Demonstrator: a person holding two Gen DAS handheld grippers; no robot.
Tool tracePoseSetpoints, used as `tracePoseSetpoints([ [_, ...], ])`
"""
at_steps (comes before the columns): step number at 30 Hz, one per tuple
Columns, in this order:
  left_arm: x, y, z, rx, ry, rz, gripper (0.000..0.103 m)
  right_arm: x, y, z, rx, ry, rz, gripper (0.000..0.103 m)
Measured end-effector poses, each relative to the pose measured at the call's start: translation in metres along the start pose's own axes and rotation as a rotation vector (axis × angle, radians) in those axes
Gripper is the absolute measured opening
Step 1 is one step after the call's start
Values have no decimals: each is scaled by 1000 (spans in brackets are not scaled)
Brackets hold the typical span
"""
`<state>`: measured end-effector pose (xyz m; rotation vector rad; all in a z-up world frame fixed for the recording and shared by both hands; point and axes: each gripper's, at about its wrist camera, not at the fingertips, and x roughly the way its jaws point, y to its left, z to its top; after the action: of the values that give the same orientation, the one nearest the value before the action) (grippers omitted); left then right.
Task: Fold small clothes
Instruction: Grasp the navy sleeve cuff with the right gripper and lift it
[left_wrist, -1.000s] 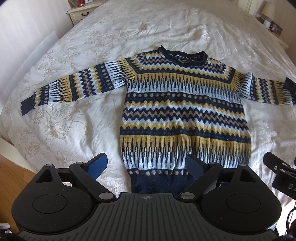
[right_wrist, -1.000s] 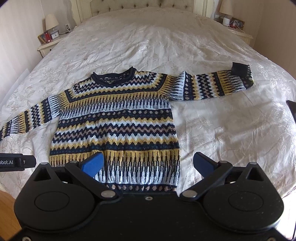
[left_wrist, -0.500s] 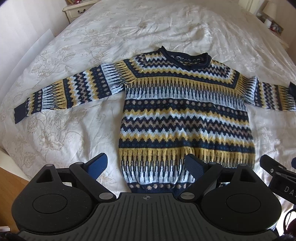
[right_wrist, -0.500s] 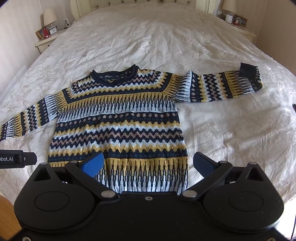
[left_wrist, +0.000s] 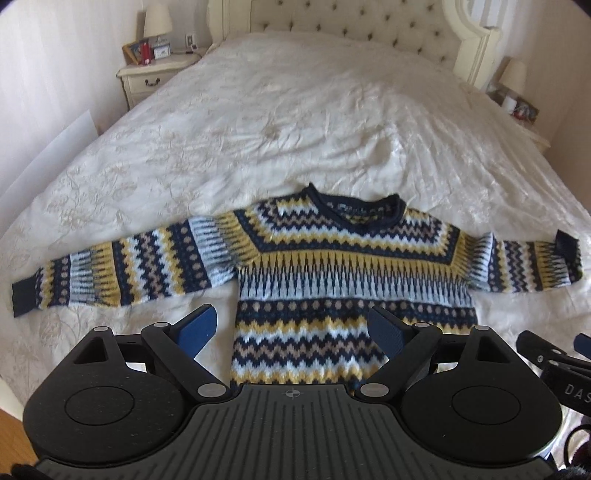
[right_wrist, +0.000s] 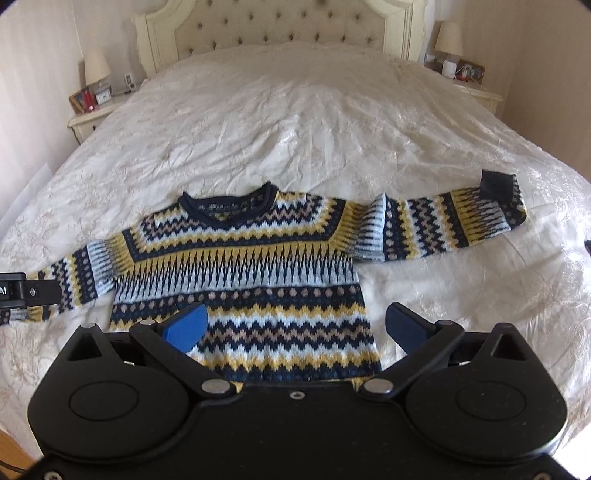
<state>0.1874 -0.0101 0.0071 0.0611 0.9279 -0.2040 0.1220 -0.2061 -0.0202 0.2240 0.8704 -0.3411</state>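
Chunky knitted wool sweater; glossy, crinkled embroidered bedspread.

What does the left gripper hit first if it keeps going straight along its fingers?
Probably the sweater. The left gripper is open and empty, aimed down at the sweater's lower body, which lies flat on the bed. Nothing else shows in that line, though depth is hard to judge.

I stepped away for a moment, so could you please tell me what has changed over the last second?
Both views have tilted up and pulled back: the headboard now shows and the sweater's hem has slipped behind the left gripper and right gripper. Nothing was taken hold of or let go; both jaws stay open. The sweater lies flat on the bed as before, sleeves spread.
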Motion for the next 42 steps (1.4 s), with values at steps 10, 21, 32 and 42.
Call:
tracePoseSetpoints([
  [10,4,-23,20,-74,-196,-117,89,10,-48,41,20,-186,-101,102],
  [21,52,-82,6,-33,119,4,89,104,-156,69,-64,-60,-201,102],
  [32,70,-127,4,-36,185,86,89,200,-236,99,-264,-30,-361,81],
  [42,80,-151,4,-16,246,133,89,255,-256,94,-391,26,-404,60],
])
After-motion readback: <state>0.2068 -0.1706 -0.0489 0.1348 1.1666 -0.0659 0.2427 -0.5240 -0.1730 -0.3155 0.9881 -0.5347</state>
